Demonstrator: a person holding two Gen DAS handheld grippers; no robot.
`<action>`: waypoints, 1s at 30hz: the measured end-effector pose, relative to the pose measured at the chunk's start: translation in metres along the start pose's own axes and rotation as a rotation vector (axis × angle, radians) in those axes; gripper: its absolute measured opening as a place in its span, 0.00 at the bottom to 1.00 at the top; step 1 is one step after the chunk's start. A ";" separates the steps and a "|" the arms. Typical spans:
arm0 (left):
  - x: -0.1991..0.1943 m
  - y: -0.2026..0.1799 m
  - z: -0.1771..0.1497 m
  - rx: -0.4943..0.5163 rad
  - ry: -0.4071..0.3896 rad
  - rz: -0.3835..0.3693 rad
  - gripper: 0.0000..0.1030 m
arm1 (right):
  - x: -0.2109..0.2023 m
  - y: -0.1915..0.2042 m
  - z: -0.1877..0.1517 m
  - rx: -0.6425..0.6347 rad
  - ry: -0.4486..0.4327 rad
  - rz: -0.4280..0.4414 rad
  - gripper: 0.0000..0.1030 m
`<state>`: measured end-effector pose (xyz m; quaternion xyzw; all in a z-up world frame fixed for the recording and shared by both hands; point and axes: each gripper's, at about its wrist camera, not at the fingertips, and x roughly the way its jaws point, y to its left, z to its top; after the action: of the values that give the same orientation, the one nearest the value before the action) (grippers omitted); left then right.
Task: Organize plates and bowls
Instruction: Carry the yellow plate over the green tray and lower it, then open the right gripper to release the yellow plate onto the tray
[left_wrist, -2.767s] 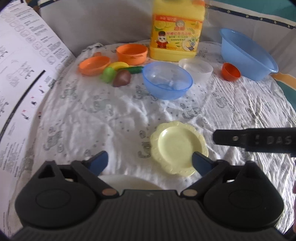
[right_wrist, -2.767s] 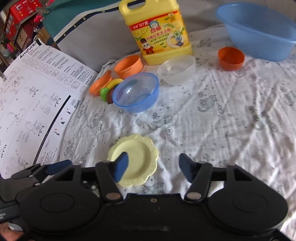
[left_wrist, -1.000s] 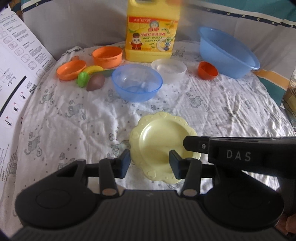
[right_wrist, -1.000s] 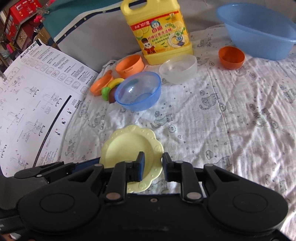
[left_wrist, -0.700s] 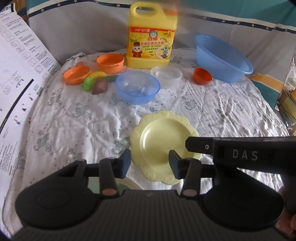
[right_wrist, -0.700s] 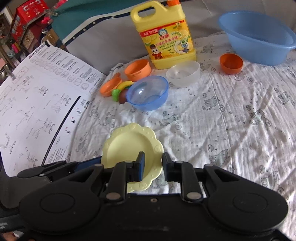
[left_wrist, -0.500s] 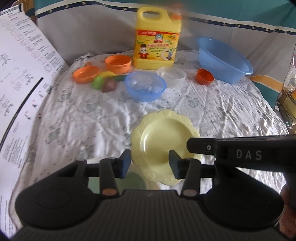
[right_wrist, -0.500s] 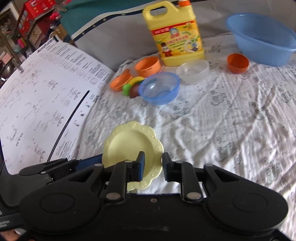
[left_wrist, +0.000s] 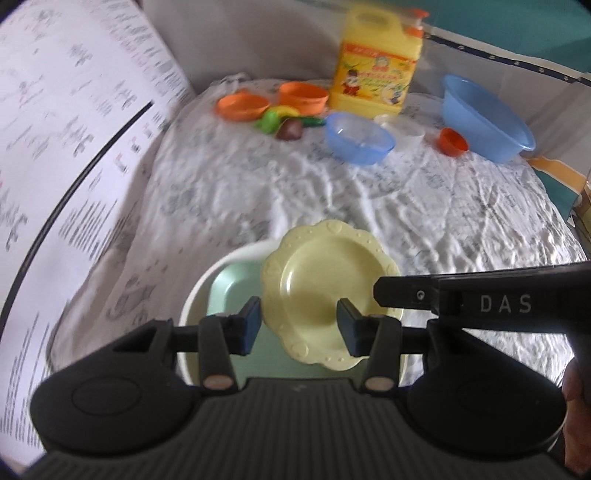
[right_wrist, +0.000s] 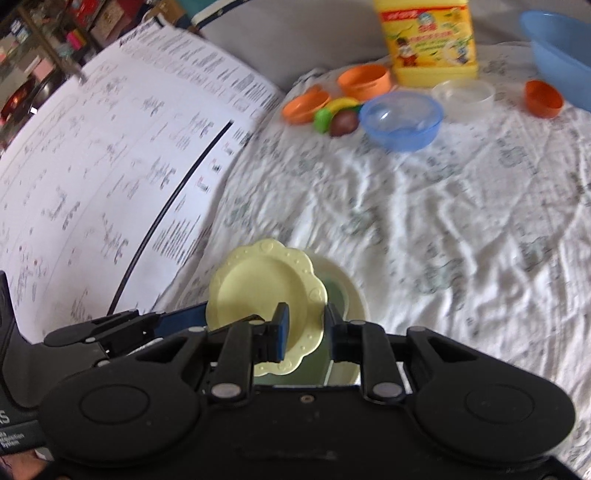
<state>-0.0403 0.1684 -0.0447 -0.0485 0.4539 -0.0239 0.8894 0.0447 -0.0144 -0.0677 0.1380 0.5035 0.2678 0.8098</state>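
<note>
Both tongs, left tongs (left_wrist: 299, 319) and right tongs (right_wrist: 304, 330), clamp the yellow plate (left_wrist: 325, 291) above a wrinkled printed cloth (left_wrist: 369, 206); instruction sheet (right_wrist: 110, 177) alongside.

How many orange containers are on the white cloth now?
3: a shallow orange dish at far left, an orange cup beside the yellow bottle, a small orange cup near the blue basin.

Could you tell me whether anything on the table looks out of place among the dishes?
Yes: toy fruit pieces lie among the orange dishes at the far edge, and the small orange cup lies tipped on its side. Nothing looks spilled or broken.
</note>
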 end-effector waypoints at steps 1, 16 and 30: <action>0.001 0.003 -0.003 -0.006 0.006 0.003 0.43 | 0.002 0.003 -0.002 -0.009 0.009 -0.001 0.20; 0.020 0.019 -0.018 -0.039 0.069 -0.008 0.43 | 0.033 0.012 -0.006 -0.025 0.090 -0.021 0.22; 0.033 0.021 -0.020 -0.039 0.101 -0.008 0.43 | 0.047 0.010 -0.007 -0.039 0.118 -0.027 0.22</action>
<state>-0.0371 0.1852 -0.0857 -0.0663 0.4985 -0.0212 0.8641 0.0513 0.0205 -0.1005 0.0991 0.5468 0.2743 0.7848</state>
